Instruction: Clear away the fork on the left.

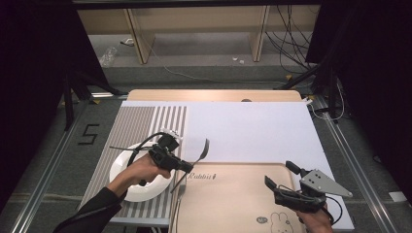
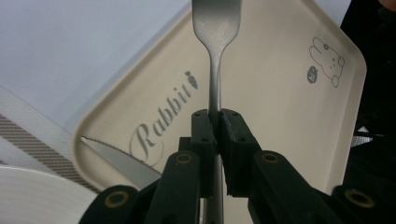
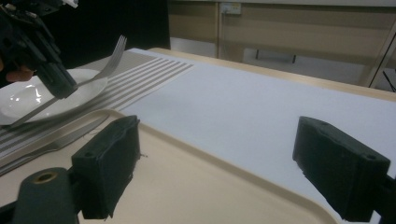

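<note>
High view: left tongs [image 1: 187, 167] pinch one fork [image 1: 198, 158]; right tongs [image 1: 281, 175] spread; one knife [image 2: 122, 161].

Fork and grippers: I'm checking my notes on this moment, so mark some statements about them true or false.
1. The left gripper is shut on the fork. True.
2. The right gripper holds a knife. False: its jaws stand open with nothing between them.
3. A knife lies on the tray. True.
4. The plate sits on the tray. False: it sits on the striped mat beside it.
</note>
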Motion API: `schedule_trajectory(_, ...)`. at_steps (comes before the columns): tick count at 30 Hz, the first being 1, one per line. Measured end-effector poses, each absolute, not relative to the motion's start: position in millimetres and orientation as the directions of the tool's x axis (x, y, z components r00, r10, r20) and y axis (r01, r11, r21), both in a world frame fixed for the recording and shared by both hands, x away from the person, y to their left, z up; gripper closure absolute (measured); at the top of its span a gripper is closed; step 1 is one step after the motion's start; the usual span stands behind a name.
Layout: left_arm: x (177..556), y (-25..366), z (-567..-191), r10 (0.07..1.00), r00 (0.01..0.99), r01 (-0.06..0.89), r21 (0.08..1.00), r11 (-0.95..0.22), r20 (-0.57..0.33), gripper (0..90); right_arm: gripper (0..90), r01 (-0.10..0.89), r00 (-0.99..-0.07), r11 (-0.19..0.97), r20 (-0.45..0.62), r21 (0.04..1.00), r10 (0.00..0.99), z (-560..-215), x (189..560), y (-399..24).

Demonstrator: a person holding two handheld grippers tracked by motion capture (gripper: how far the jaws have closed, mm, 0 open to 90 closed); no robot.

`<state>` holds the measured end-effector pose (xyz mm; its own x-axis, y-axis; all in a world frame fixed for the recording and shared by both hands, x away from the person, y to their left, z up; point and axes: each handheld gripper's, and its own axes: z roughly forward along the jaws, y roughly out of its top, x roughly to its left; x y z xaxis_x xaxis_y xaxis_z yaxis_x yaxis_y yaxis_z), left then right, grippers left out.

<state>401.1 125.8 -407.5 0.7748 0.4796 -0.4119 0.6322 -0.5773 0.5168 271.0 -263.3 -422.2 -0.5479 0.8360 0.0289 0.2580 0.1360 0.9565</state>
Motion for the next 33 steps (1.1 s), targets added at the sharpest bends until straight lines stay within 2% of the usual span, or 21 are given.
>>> schedule_trajectory(21, 358.5, 107.7, -427.1, 0.417, 0.804, 0.591, 0.498, -0.634, -0.423, 84.1, 15.7, 0.261, -0.546, 0.138, 0.028, 0.955, 0.837, -422.1, 270.8, -263.2)
schedule_trajectory(33, 345.7, 105.0, -437.6, 0.442, 0.783, 0.619, 0.477, -0.624, -0.437, 84.1, 15.7, 0.260, -0.549, 0.141, 0.026, 0.955, 0.835, -422.4, 270.8, -262.6)
